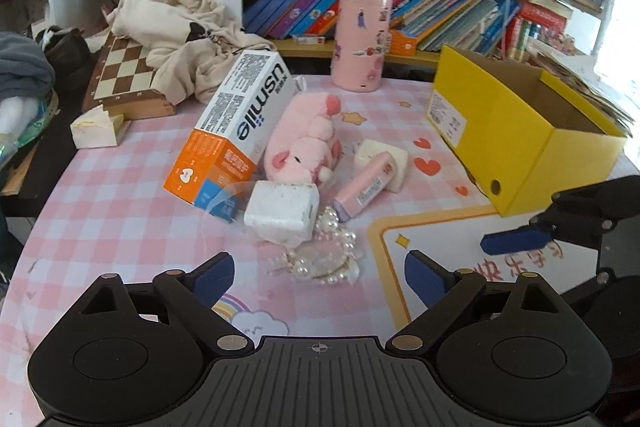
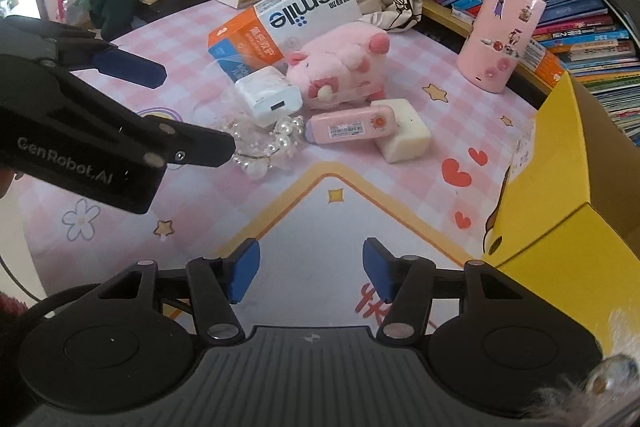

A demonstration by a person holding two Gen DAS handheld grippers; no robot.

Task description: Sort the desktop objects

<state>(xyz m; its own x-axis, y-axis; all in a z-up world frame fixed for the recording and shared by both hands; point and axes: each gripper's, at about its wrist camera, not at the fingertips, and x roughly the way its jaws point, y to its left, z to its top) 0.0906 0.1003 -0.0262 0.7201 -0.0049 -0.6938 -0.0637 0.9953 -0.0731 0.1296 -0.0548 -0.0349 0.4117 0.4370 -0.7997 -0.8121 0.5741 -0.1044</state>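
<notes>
Where pearls [image 1: 334, 255] lie, charger [image 1: 282, 213] crowds.

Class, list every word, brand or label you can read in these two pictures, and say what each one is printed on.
"usmile": white and orange box.
"GenRobot.AI": side of the left gripper.
Red characters on the desk mat: cut off, unreadable.
Label on the pink case, sticker on the yellow box, book spines: too small to read.

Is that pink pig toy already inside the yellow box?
No, the pink pig toy lies on the checked mat beside the white and orange carton, well apart from the yellow box.
</notes>
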